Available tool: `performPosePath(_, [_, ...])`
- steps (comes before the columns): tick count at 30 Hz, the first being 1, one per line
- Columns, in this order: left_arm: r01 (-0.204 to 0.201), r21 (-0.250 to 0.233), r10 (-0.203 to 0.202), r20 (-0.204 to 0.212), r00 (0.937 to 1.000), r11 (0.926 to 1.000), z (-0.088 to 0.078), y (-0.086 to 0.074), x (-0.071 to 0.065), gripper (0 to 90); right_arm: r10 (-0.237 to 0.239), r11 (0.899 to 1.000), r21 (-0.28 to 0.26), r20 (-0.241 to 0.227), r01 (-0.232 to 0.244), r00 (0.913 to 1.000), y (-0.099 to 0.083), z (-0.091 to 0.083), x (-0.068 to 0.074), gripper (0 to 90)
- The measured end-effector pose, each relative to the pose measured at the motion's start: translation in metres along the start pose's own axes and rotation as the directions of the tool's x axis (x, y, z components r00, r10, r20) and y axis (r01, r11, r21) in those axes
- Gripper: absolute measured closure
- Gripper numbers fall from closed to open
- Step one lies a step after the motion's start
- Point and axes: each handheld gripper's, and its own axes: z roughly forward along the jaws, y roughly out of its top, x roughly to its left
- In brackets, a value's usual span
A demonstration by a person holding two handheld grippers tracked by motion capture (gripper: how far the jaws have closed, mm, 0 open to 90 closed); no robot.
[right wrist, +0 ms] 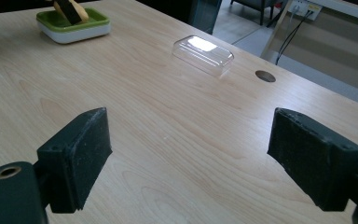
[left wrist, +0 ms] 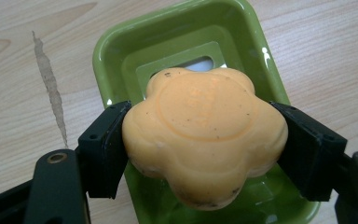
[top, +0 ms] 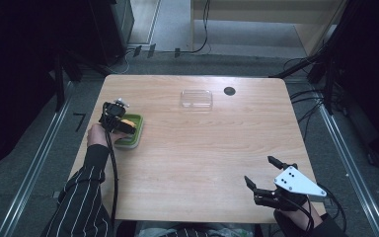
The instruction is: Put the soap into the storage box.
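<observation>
An orange flower-shaped soap [left wrist: 205, 130] hangs just above a green soap dish [left wrist: 116, 51], and my left gripper [left wrist: 198, 144] is shut on it, one black pad on each side. From above, the left gripper [top: 120, 123] sits over the green dish [top: 134, 136] at the table's left. A clear plastic lid [top: 196, 98] lies upside down at the far middle of the table. My right gripper [top: 265, 175] rests open near the front right edge with nothing between its jaws. In the right gripper view the lid [right wrist: 204, 54] and the dish [right wrist: 72, 25] lie ahead of my right gripper [right wrist: 191, 158].
The wooden table [top: 202, 148] has a dark round cable hole [top: 229, 91] near its far edge, right of the lid. A person's striped sleeve [top: 81, 197] comes in at the front left. Cables and dark stands surround the table on the floor.
</observation>
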Motion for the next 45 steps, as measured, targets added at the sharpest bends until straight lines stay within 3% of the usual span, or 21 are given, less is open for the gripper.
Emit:
performPosePath(6, [-0.003,-0.029,0.003,-0.007,1.0,0.9996,0.0019,-0.0005,-0.0011,25.4,-0.001,1.0,0.0,0.002,0.001,1.0,0.0,-0.0001,0.0001,13.4])
performPosePath(27, [-0.001,0.014,0.002,-0.035,0.9994,0.9999,0.0046,0.0008,-0.0095,24.5,-0.008,1.0,-0.005,0.003,0.008,1.0,0.0,-0.0003,0.0006,13.4])
performPosePath(45, [0.004,0.017,-0.003,-0.053,0.9986,0.9998,-0.0019,-0.0004,-0.0065,15.3,-0.008,1.0,-0.007,0.005,0.008,1.0,-0.0001,-0.0007,0.0006,13.4])
